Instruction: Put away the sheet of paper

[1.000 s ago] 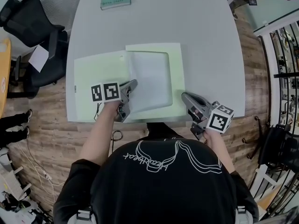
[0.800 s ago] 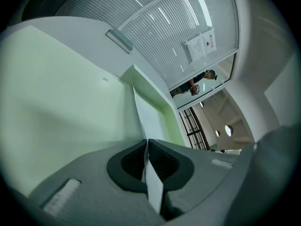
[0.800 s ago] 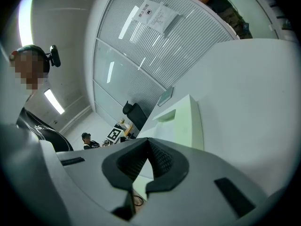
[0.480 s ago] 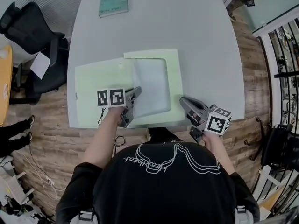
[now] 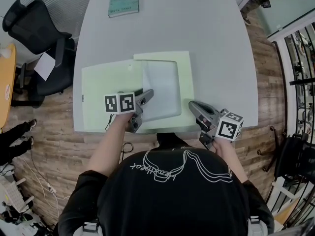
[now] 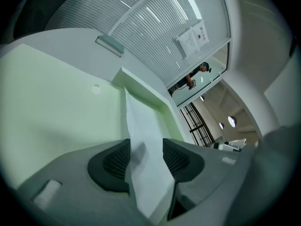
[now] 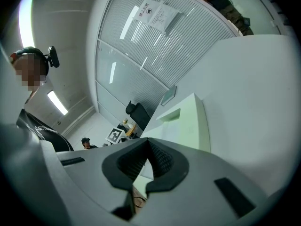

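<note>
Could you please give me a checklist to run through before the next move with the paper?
1. Left gripper released: ok; its jaws have just been opening, with the sheet of paper between them, unpinched.
2. Sheet lying flat: not ok; its near edge stands up.
3. Folder open on the table: ok.
4. Right gripper shut: ok; gripping the folder: cannot tell.
5. Book clear of the folder: ok.
</note>
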A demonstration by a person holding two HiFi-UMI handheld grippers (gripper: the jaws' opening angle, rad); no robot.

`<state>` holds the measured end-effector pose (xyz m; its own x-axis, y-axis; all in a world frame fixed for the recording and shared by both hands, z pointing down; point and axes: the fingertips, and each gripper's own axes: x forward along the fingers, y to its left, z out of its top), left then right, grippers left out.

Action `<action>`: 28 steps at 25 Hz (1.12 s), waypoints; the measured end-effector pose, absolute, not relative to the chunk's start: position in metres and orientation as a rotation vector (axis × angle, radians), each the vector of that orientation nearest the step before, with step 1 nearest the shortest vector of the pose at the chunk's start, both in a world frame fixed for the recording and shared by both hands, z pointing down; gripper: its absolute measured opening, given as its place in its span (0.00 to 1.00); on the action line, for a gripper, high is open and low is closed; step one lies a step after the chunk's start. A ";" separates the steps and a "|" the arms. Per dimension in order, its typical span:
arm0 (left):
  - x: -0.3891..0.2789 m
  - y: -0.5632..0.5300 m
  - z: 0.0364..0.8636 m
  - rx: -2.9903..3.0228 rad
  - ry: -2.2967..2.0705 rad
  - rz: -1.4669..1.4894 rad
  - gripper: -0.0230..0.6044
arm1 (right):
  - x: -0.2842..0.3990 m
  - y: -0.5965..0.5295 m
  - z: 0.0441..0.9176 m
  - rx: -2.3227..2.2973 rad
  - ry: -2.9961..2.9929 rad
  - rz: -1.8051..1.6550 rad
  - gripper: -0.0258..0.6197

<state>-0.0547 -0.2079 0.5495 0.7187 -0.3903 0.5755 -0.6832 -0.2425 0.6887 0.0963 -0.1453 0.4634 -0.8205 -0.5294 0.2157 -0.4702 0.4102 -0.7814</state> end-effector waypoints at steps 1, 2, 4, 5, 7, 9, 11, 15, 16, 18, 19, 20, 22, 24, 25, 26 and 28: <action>-0.058 -0.210 0.547 1.862 -0.849 0.323 0.36 | 0.096 -0.145 0.462 -0.912 2.584 -1.396 0.06; -0.063 -0.211 0.544 1.856 -0.863 0.302 0.37 | 0.095 -0.145 0.460 -0.909 2.585 -1.393 0.06; -0.072 -0.213 0.538 1.855 -0.886 0.277 0.37 | 0.093 -0.144 0.456 -0.901 2.592 -1.380 0.06; -0.076 -0.212 0.534 1.857 -0.892 0.269 0.37 | 0.091 -0.143 0.454 -0.897 2.598 -1.371 0.06; -0.083 -0.209 0.525 1.864 -0.899 0.245 0.37 | 0.088 -0.142 0.447 -0.889 2.616 -1.348 0.06; -0.089 -0.205 0.512 1.879 -0.910 0.216 0.37 | 0.085 -0.140 0.438 -0.879 2.630 -1.323 0.06; -0.091 -0.199 0.496 1.914 -0.916 0.185 0.37 | 0.083 -0.136 0.429 -0.868 2.639 -1.293 0.06; -0.090 -0.178 0.460 2.011 -0.876 0.105 0.35 | 0.076 -0.123 0.417 -0.851 2.663 -1.243 0.06; -0.089 -0.171 0.451 2.033 -0.860 0.087 0.34 | 0.073 -0.119 0.414 -0.849 2.675 -1.233 0.06; -0.083 -0.157 0.432 2.087 -0.819 0.070 0.29 | 0.070 -0.114 0.405 -0.846 2.700 -1.203 0.06; -0.078 -0.149 0.422 2.123 -0.797 0.073 0.25 | 0.070 -0.111 0.400 -0.845 2.712 -1.183 0.06; -0.073 -0.139 0.412 2.164 -0.774 0.082 0.21 | 0.069 -0.108 0.394 -0.842 2.721 -1.161 0.06; -0.062 -0.119 0.394 2.254 -0.736 0.105 0.14 | 0.066 -0.101 0.381 -0.816 2.724 -1.122 0.06; -0.053 -0.100 0.378 2.332 -0.704 0.129 0.11 | 0.060 -0.093 0.369 -0.777 2.724 -1.091 0.06; -0.050 -0.091 0.371 2.362 -0.693 0.133 0.10 | 0.057 -0.088 0.363 -0.761 2.732 -1.071 0.06; -0.048 -0.084 0.364 2.386 -0.687 0.131 0.09 | 0.053 -0.084 0.359 -0.750 2.745 -1.049 0.06; -0.046 -0.071 0.351 2.420 -0.681 0.118 0.06 | 0.048 -0.074 0.354 -0.733 2.770 -1.012 0.06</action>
<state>-0.0456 -0.0711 0.3513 0.8635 -0.4436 0.2400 -0.4985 -0.6787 0.5393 0.0483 -0.0740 0.3537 -0.8788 -0.4726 0.0664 -0.4041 0.6630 -0.6302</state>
